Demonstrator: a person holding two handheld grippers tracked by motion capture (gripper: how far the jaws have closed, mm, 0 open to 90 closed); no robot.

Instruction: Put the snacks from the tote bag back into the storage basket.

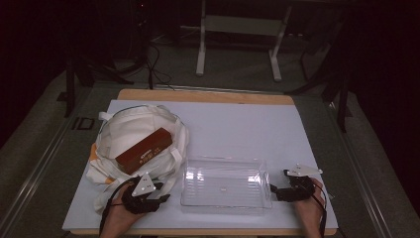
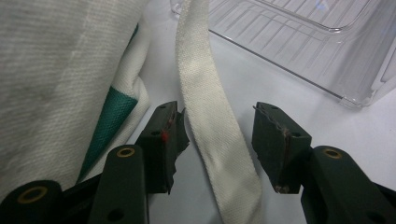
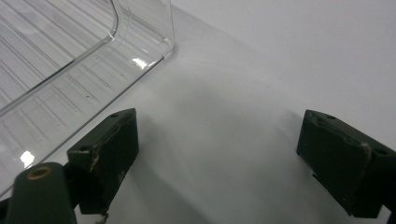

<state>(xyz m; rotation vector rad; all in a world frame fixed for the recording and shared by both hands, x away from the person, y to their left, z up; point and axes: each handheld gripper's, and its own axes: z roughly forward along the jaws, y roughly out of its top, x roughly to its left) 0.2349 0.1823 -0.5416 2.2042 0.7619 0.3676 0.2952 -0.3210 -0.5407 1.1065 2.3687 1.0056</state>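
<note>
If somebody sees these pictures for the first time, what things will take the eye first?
First comes the white cloth bag at the table's left, with a brown box lying on it. Beside it, near the front edge, stands a clear plastic tray. In the left gripper view, the open left tongs straddle the bag's white strap.

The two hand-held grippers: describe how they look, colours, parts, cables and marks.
Both the left gripper and the right gripper are black, each topped by a grey three-cornered plate and trailing a black cable along the forearm. Seen close, the left gripper's block-shaped pads are dark and scuffed, with brass-coloured rivets on the arms and a small red mark on one pad. No sleeves are visible.
</note>
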